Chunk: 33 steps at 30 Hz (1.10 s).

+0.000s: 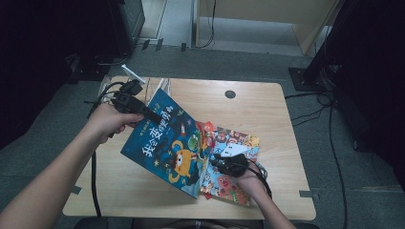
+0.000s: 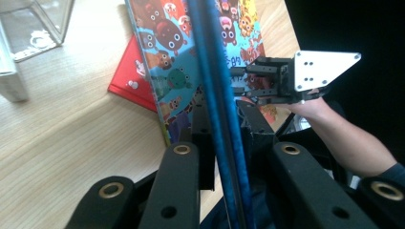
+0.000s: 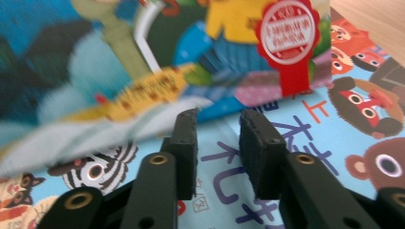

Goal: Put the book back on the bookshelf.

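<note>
A dark blue picture book (image 1: pixel 167 143) is tilted up off the wooden table (image 1: pixel 258 109), hinged along its right edge. My left gripper (image 1: pixel 153 116) is shut on its upper left edge. In the left gripper view the blue book (image 2: pixel 215 71) runs edge-on between the jaws of the left gripper (image 2: pixel 224 112). Under it lies a light blue book of cartoon animals (image 1: pixel 236 143) on something flat and red (image 2: pixel 129 81). My right gripper (image 1: pixel 217 160) hovers over that lower book, and in its own view the right gripper (image 3: pixel 217 124) is open with nothing between the pads, facing the raised cover (image 3: pixel 143 57).
A clear plastic stand (image 1: pixel 157 86) sits at the table's far left, just behind the raised book, and appears again as the stand (image 2: pixel 33 28) in the left gripper view. A round cable hole (image 1: pixel 230 94) is at the far edge. Cables lie on the floor to the right.
</note>
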Motion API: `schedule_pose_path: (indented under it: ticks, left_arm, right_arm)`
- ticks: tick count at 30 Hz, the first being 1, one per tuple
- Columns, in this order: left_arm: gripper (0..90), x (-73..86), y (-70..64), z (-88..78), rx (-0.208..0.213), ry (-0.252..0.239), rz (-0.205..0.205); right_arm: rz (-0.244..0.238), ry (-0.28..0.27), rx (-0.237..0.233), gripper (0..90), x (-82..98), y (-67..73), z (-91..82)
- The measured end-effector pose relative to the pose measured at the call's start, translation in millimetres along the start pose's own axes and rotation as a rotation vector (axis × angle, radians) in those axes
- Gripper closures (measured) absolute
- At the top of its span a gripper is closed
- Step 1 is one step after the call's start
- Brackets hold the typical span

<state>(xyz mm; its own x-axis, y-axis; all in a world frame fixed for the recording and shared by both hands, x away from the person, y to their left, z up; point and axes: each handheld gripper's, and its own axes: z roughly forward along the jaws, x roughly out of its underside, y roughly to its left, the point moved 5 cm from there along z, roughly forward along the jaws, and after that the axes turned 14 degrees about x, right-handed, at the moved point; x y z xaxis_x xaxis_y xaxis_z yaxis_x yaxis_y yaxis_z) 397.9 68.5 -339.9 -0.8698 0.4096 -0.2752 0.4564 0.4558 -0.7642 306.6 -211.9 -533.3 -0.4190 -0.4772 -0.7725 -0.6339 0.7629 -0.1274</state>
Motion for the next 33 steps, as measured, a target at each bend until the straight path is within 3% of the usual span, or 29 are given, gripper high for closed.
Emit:
schedule_pose_path:
  ticks: [9,17,26,33]
  left_arm:
    - [83.5,2.8,-11.4,-23.8,-0.034,-0.007,-0.022]
    - [83.4,12.6,-20.2,-47.0,-0.089,-0.047,-0.028]
    - [83.5,32.1,-25.3,-80.3,-0.106,-0.104,-0.05]
    - [83.6,54.0,-21.0,-104.4,-0.15,-0.133,-0.079]
  right_arm:
    - [-0.007,0.003,0.025,55.9,1.7,-10.5,0.0]
    - [0.006,0.007,0.006,51.5,1.6,-14.5,1.8]
    - [-0.002,0.006,-0.003,49.7,0.7,-15.8,3.4]
    - [-0.011,0.007,-0.006,47.1,0.6,-15.6,3.6]
